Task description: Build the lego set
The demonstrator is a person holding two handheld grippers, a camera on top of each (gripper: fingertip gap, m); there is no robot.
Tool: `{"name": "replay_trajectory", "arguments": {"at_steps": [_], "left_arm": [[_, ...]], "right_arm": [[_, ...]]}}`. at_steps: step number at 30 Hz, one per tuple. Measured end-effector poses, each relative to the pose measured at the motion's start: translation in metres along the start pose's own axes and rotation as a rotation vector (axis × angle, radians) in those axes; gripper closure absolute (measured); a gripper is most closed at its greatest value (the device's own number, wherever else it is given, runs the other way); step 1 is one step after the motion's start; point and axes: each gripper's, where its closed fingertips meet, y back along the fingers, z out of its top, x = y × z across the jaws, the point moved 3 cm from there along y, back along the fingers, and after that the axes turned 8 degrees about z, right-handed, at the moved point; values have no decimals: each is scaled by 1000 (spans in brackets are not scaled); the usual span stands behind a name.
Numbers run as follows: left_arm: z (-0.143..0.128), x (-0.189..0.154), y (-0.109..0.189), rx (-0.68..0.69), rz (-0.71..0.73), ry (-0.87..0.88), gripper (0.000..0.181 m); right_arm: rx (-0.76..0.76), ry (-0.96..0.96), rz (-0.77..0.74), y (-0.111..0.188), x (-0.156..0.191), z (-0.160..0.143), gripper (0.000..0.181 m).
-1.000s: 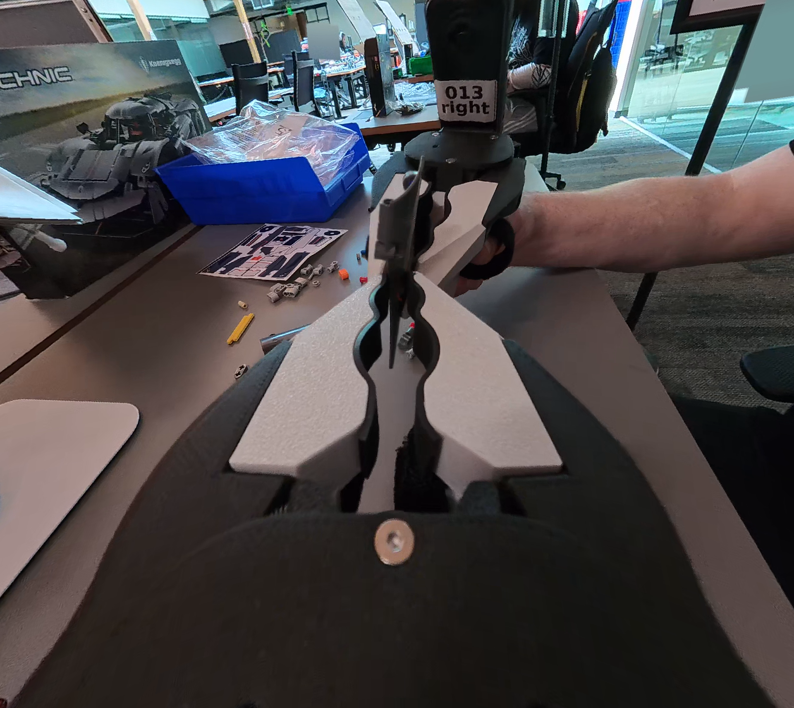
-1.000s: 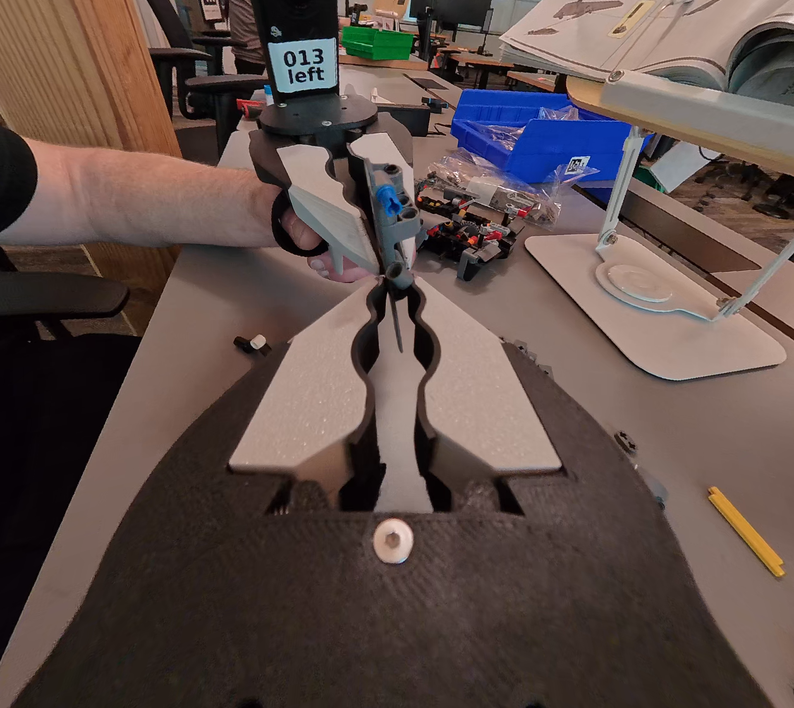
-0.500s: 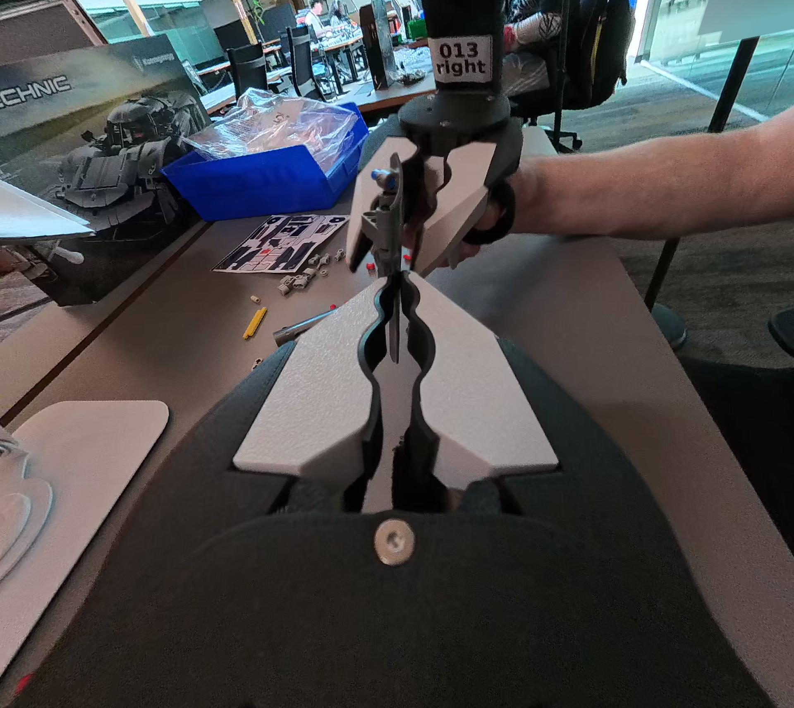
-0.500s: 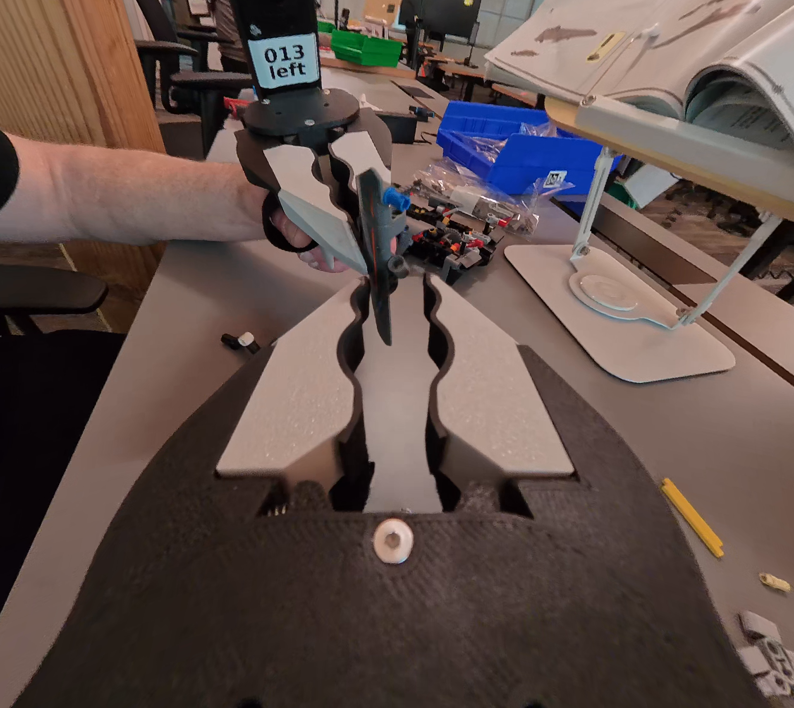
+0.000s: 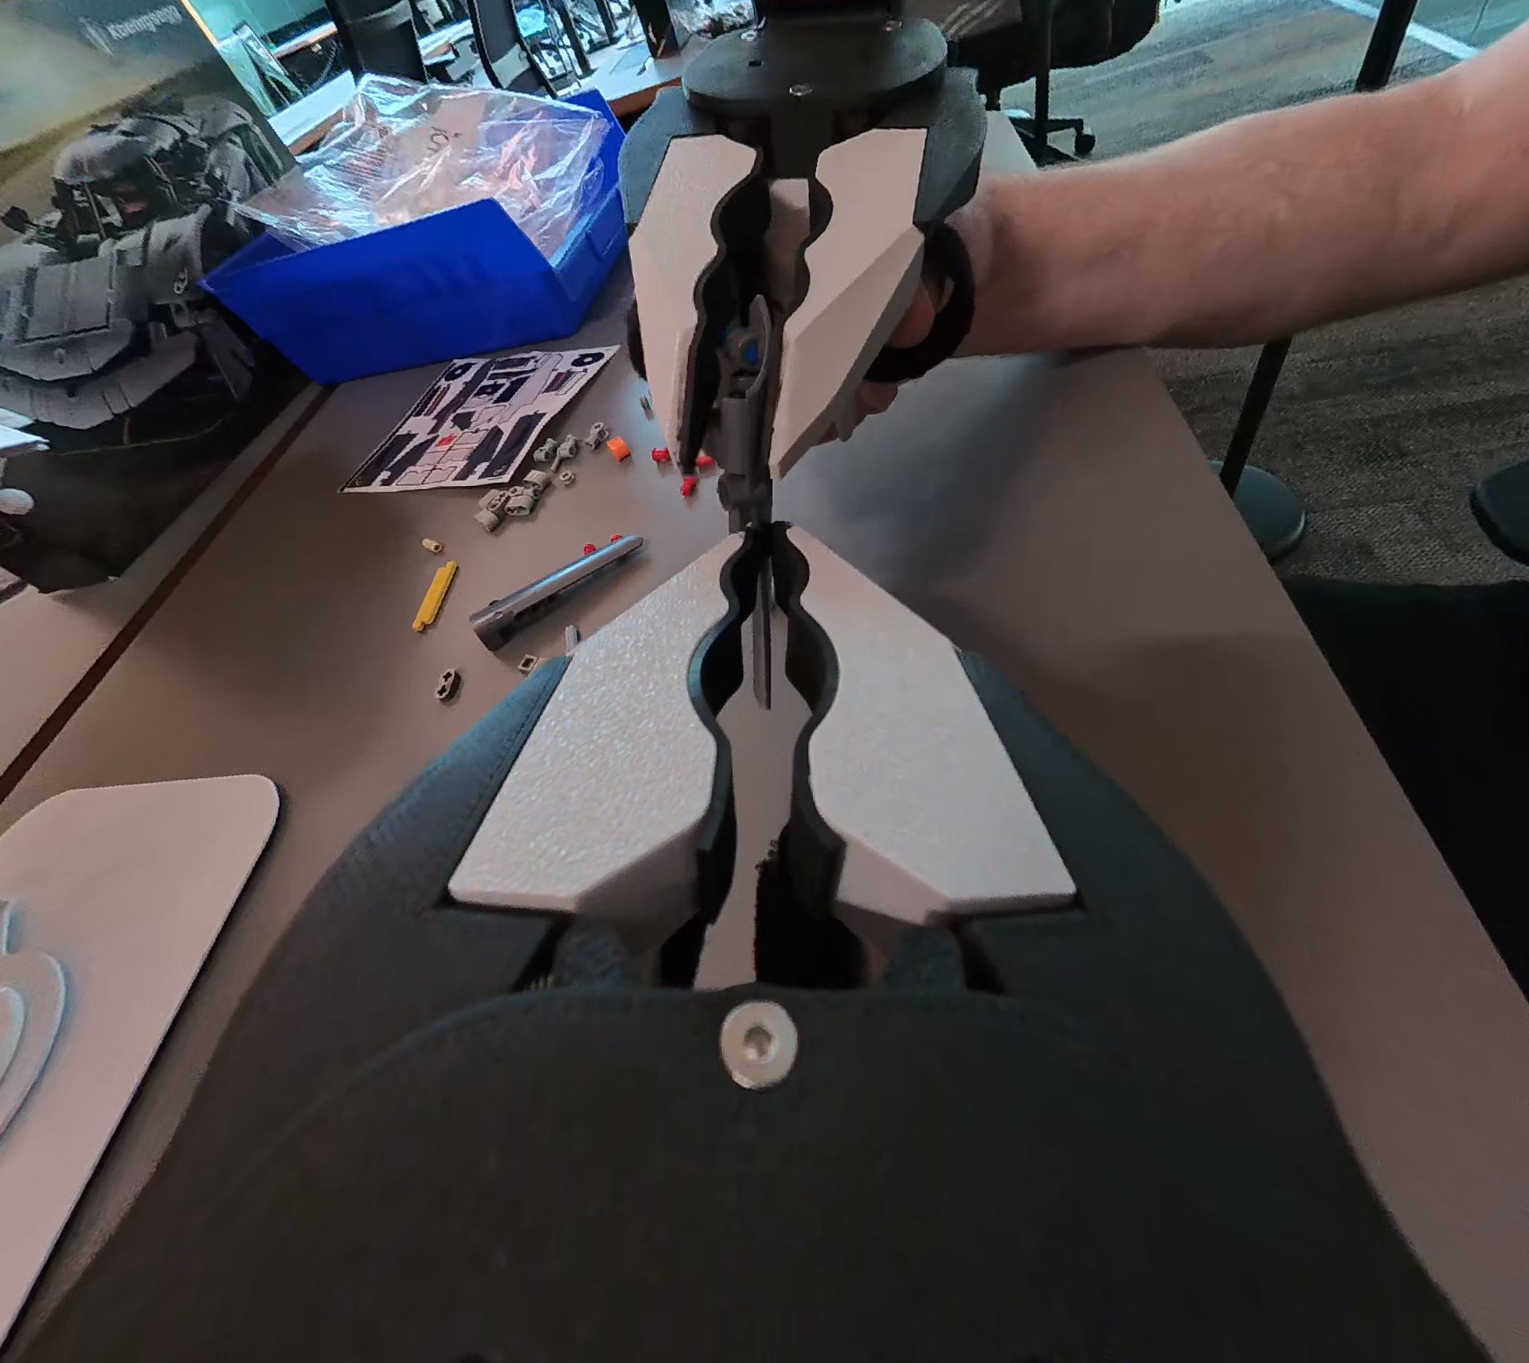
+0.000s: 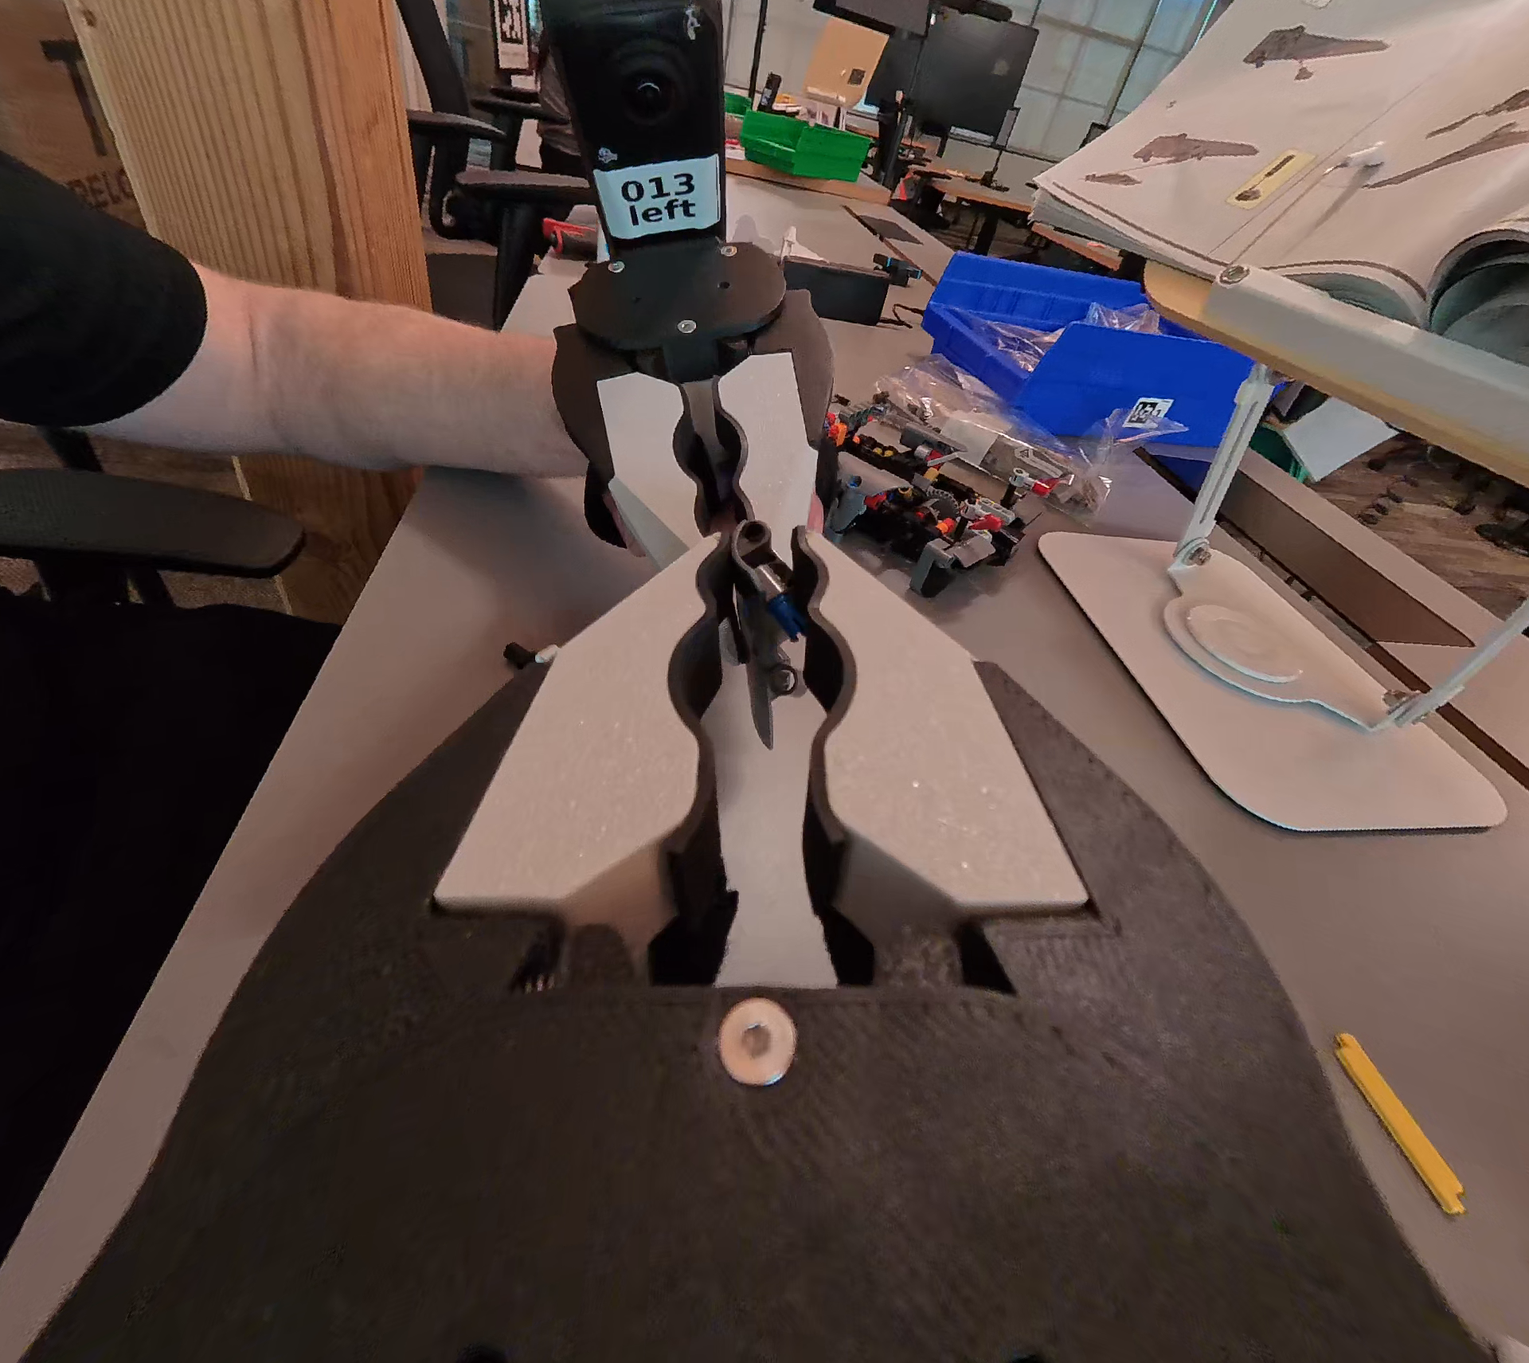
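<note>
A slim grey lego piece (image 5: pixel 745 429) with a blue pin (image 6: pixel 784 611) spans between my two grippers above the grey table (image 5: pixel 1034 578). My left gripper (image 5: pixel 757 537) is shut on its thin near end. My right gripper (image 6: pixel 759 541) faces the left one, and its fingers are closed in around the thicker end with the pin. In the left wrist view the right gripper (image 5: pixel 735 471) shows straight ahead, held by a bare forearm. In the right wrist view the left gripper (image 6: pixel 720 520) shows just beyond the piece.
A blue bin (image 5: pixel 397 297) with plastic bags, a sticker sheet (image 5: pixel 488 421), small grey connectors (image 5: pixel 521 496), a yellow axle (image 5: pixel 434 595) and a grey beam (image 5: pixel 554 587) lie to the left. A part-built model (image 6: pixel 927 520), parts bag (image 6: pixel 976 438) and book stand (image 6: pixel 1241 702) show in the right wrist view. The grippers are tip to tip, or close to it.
The right gripper opened half a second ago, moved forward over the piece and has narrowed around its thicker end. The left gripper kept its hold, and the two grippers came closer together.
</note>
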Motion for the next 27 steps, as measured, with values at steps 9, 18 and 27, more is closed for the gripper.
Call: {"name": "replay_trajectory", "arguments": {"at_steps": [9,18,27], "left_arm": [[2,4,-1,-24,31,18,176],[-8,5,-8,30,52,17,155],[-10,-6,-14,42,33,-58,181]], "right_arm": [[-56,-18,-15,7,-4,7,172],[-126,-9,17,11,2,17,173],[-144,12,41,8,8,21,174]]}}
